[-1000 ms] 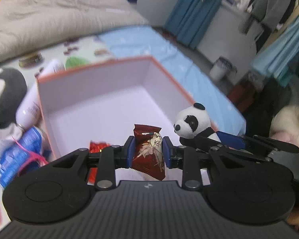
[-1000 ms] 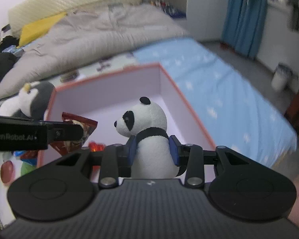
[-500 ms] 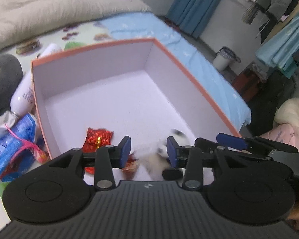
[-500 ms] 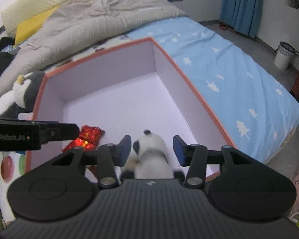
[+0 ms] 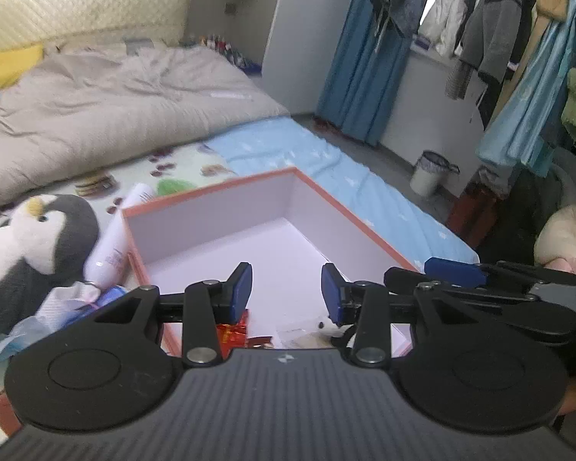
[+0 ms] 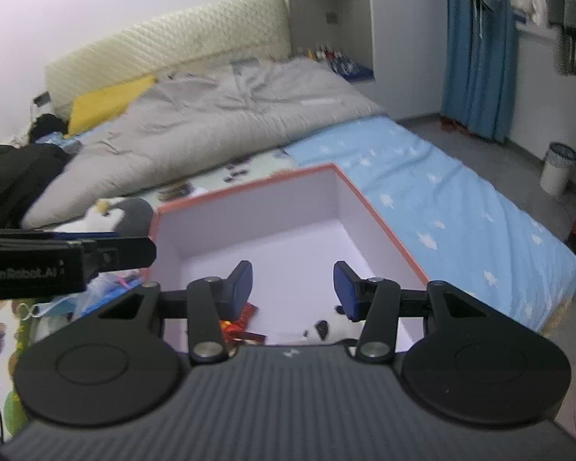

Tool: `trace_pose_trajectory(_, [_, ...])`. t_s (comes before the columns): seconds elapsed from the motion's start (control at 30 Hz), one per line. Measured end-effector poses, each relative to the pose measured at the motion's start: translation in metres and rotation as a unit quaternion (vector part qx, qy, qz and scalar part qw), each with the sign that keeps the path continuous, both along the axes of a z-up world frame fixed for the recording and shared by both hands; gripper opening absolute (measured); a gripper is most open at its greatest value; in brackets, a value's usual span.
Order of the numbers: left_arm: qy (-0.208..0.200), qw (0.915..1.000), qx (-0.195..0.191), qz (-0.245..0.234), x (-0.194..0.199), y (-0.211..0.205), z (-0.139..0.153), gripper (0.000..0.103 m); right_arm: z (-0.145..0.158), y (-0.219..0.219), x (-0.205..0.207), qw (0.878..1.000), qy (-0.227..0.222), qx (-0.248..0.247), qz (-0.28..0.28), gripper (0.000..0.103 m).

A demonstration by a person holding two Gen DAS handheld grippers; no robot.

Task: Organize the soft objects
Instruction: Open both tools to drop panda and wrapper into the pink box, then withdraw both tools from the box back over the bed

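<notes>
**Hovering over the box, both tools empty**

Looking down from the left wrist, the left tool (image 5: 286, 288) is sitting with its blue pads parted about halfway and nothing between them. Same story from the right wrist: the right tool (image 6: 292, 284) is standing roughly half open, not gripping anything.

The orange-rimmed box (image 5: 219, 188) is lying open on the bed, white inside. The soft stuff is already resting in its near end: the red snack packet (image 5: 232, 332) is lying on the floor of the box by the near left corner, and the panda plush (image 6: 326, 330) is lying just beside it to the right, mostly hidden behind the tool body, so only bits of white and black are showing.

Outside the box, a penguin plush (image 5: 30, 246) is sitting on the bed by the left wall, with a white bottle (image 5: 115, 242) lying between it and the box. A blue plastic wrapper (image 5: 73, 307) is crumpling up nearer the camera. A grey duvet (image 6: 219, 123) is covering the far half of the bed.
</notes>
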State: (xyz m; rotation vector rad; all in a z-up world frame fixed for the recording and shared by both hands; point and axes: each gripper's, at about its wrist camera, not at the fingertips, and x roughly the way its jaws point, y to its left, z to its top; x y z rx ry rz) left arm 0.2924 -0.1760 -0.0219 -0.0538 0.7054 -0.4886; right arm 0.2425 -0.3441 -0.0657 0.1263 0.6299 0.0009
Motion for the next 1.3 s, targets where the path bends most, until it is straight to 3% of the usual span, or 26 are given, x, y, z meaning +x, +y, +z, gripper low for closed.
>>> trace_pose_trajectory(0.23, [-0.027,0.9991,-0.006,0.032,-0.044,0.043,0.0,0.046,0.005,0.025,-0.033,0.999,-0.035,0.006,0.024,0.05])
trace_pose_trajectory(0.57, [-0.031,0.9961,-0.018,0.08,-0.099,0.105,-0.015,0.046,-0.012,0.06,-0.078,0.998,-0.057,0.016,0.035,0.05])
trace_pose_trajectory(1.07, [-0.02,0.9929,-0.003,0.117,-0.149,0.143,-0.04,0.046,-0.026,0.107,-0.114,0.996,-0.048,0.016,0.077,0.05])
trace_pose_trajectory(1.3, [-0.002,0.9893,-0.014,0.145,-0.164,0.164,-0.052,0.046,-0.043,0.128,-0.131,0.995,-0.032,0.01,0.095,0.05])
